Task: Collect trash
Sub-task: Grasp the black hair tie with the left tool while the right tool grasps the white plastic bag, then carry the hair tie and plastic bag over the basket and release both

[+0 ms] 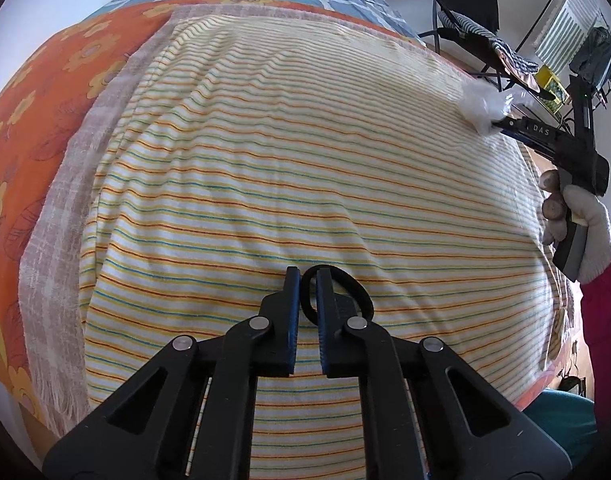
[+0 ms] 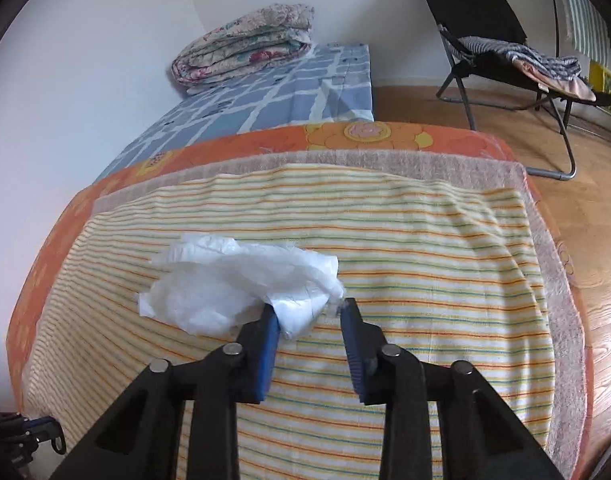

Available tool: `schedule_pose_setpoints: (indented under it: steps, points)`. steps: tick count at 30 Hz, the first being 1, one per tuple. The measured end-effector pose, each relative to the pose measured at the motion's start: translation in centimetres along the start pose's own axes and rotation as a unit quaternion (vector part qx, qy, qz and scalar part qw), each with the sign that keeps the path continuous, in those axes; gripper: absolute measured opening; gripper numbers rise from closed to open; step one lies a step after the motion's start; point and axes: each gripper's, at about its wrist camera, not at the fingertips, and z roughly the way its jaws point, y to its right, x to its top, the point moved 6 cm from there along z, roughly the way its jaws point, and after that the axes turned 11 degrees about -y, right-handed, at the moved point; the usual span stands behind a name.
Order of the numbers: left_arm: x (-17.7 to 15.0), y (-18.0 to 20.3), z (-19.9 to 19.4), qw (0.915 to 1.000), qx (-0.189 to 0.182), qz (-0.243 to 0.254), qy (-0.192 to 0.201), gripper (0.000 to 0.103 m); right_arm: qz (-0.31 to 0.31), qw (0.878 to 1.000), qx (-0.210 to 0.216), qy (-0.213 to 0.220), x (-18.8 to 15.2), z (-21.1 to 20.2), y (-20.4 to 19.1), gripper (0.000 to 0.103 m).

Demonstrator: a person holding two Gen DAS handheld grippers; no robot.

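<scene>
A black hair band [image 1: 355, 294] lies on the striped blanket [image 1: 265, 160] of a bed, and my left gripper [image 1: 307, 276] is shut on one side of its loop. A crumpled white plastic bag [image 2: 225, 280] rests further up the blanket. My right gripper [image 2: 309, 314] has the bag's near end between its blue pads. The left pad presses the wad and the right pad meets its frayed edge. In the left wrist view the right gripper [image 1: 499, 123] sits at the far right with the bag [image 1: 479, 104] at its tips, held by a gloved hand [image 1: 585, 220].
An orange flowered sheet [image 2: 385, 136] and a blue checked one [image 2: 285, 96] lie beyond the blanket. A folded quilt [image 2: 245, 44] sits at the bed's far end. A black folding chair [image 2: 501, 40] with clothes stands on the wooden floor [image 2: 585, 220] to the right.
</scene>
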Motion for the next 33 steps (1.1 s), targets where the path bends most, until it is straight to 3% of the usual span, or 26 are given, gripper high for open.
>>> schedule_pose_setpoints:
  steps: [8,20,33]
  points:
    - [0.0,-0.3,-1.6,0.9998,0.004,0.000,0.022,0.005,-0.014,1.000,-0.003,0.017,-0.6,-2.5,-1.3,0.016]
    - [-0.6,-1.1,-3.3,0.9992,-0.001,-0.007,0.038,0.004,-0.045,0.999,0.004,0.024,-2.4,-6.4,-4.4,0.015]
    - [-2.4,-0.2,-6.9,0.9974,-0.015,0.010,0.070,0.004,-0.111,0.993,0.017,0.028,-8.1,-13.1,-9.5,0.015]
